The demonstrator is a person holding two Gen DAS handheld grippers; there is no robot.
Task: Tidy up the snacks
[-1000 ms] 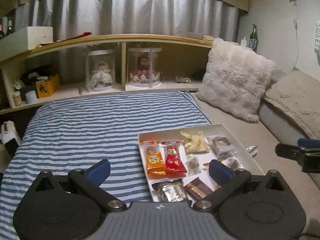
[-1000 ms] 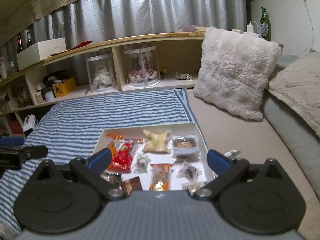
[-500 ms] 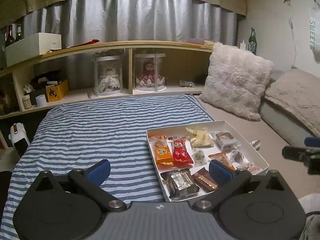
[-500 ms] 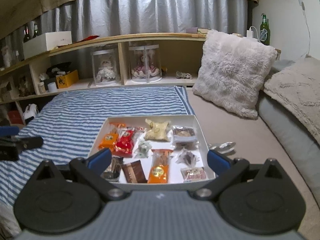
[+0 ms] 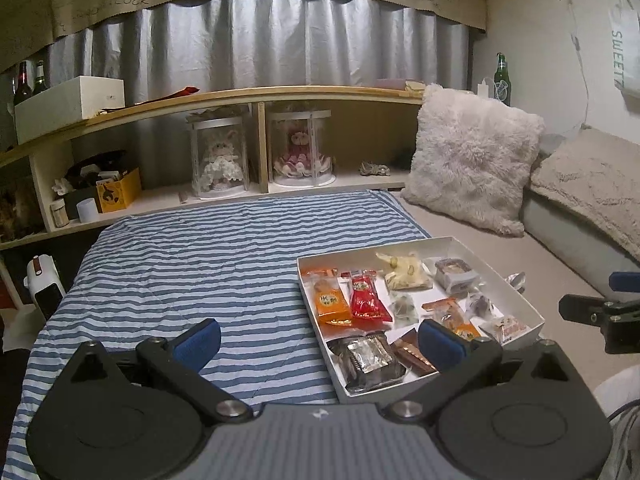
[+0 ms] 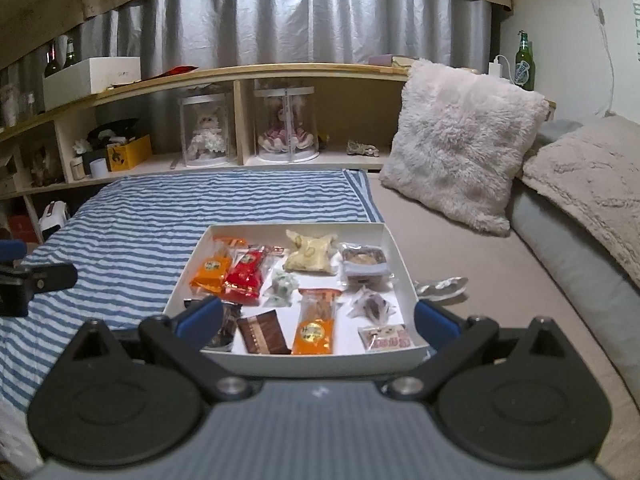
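Both my tongs have pulled back from the white box [image 6: 400, 256] on the bed [image 5: 208, 248], so all its snacks [image 6: 314, 322] now show; left tongs [image 5: 320, 338] and right tongs [image 6: 318, 316] gape, holding nothing; one silver wrapper [image 6: 440, 285] lies outside the right rim; striped blanket [image 6: 132, 236] left offers room.
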